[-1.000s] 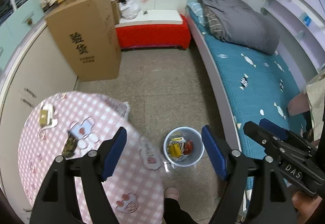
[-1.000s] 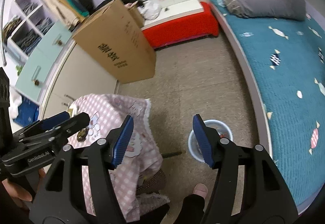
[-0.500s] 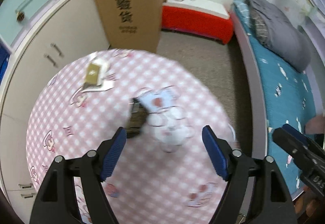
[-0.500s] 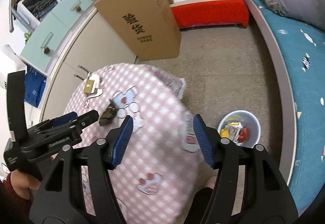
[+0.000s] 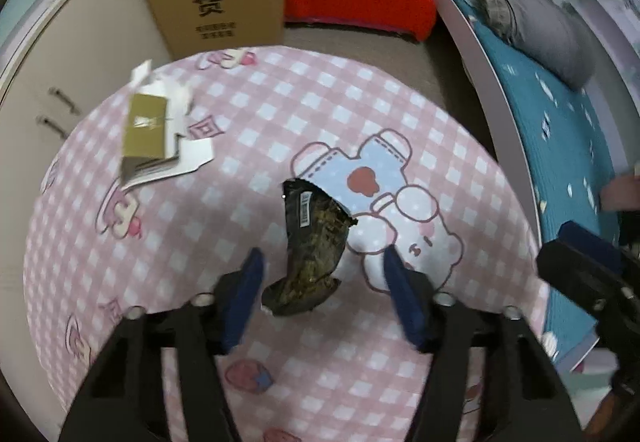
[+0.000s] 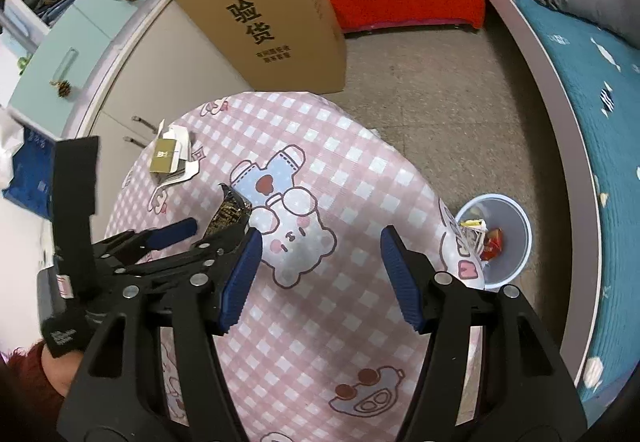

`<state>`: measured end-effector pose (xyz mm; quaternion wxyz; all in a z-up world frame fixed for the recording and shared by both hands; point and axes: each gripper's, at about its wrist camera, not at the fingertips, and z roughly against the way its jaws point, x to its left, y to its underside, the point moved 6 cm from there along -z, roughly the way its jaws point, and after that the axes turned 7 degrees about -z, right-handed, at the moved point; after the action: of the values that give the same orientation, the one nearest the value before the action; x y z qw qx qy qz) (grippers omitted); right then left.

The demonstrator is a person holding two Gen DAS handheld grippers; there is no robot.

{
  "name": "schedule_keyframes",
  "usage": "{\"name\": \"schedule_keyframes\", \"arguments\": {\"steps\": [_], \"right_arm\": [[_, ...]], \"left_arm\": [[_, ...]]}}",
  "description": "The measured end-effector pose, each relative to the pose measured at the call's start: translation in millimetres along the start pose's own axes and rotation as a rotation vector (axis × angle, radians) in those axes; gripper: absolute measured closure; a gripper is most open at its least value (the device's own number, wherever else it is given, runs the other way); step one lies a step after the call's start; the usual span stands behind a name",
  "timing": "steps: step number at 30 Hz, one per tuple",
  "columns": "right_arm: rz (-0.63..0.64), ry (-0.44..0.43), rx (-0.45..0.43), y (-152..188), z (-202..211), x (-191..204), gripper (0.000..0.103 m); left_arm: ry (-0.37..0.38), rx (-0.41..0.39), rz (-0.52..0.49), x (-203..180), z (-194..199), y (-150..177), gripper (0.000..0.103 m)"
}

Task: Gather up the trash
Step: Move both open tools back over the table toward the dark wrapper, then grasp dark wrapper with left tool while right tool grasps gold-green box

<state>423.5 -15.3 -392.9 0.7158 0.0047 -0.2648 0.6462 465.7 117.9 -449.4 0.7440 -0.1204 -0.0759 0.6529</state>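
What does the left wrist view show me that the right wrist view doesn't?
Left wrist only: the barcode on the dark crumpled wrapper, which lies between the closing left gripper pads, untouched.

Right wrist only: the pale blue trash bin on the floor, and the open, empty right gripper.

Both: the wrapper, the olive-green flattened carton, the pink checked tablecloth.

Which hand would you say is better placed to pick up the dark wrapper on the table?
Left. The left tool straddles the dark wrapper, its jaws closing around it. The right tool hangs open over bare tablecloth, off to the wrapper's side.
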Motion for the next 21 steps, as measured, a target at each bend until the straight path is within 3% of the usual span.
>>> {"name": "schedule_keyframes", "arguments": {"steps": [3, 4, 7, 11, 15, 21], "right_arm": [[-0.014, 0.021, -0.01, -1.2, -1.1, 4.8, 0.042], [-0.021, 0.023, -0.021, -3.5, 0.0, 7.7, 0.042], [-0.033, 0.013, -0.057, -11.3, 3.9, 21.2, 0.042], [-0.015, -0.026, -0.1, -27.8, 3.8, 55.1, 0.04], [0.055, -0.062, -0.075, -37.9, -22.5, 104.1, 0.037], [0.16, -0.1, 0.008, -35.2, -80.7, 174.6, 0.036]], "left_arm": [[0.027, 0.036, -0.053, 0.1, -11.5, 2.3, 0.084], [0.053, 0.029, -0.067, -0.4, -9.1, 2.4, 0.089], [0.121, -0.028, -0.05, 7.7, 13.2, 1.9, 0.091], [0.13, -0.142, 0.035, 46.2, 57.3, -1.8, 0.091], [0.068, -0.223, 0.128, 104.9, 89.3, -3.6, 0.091], [-0.046, -0.208, 0.255, 187.9, 89.5, 15.0, 0.091]]}}
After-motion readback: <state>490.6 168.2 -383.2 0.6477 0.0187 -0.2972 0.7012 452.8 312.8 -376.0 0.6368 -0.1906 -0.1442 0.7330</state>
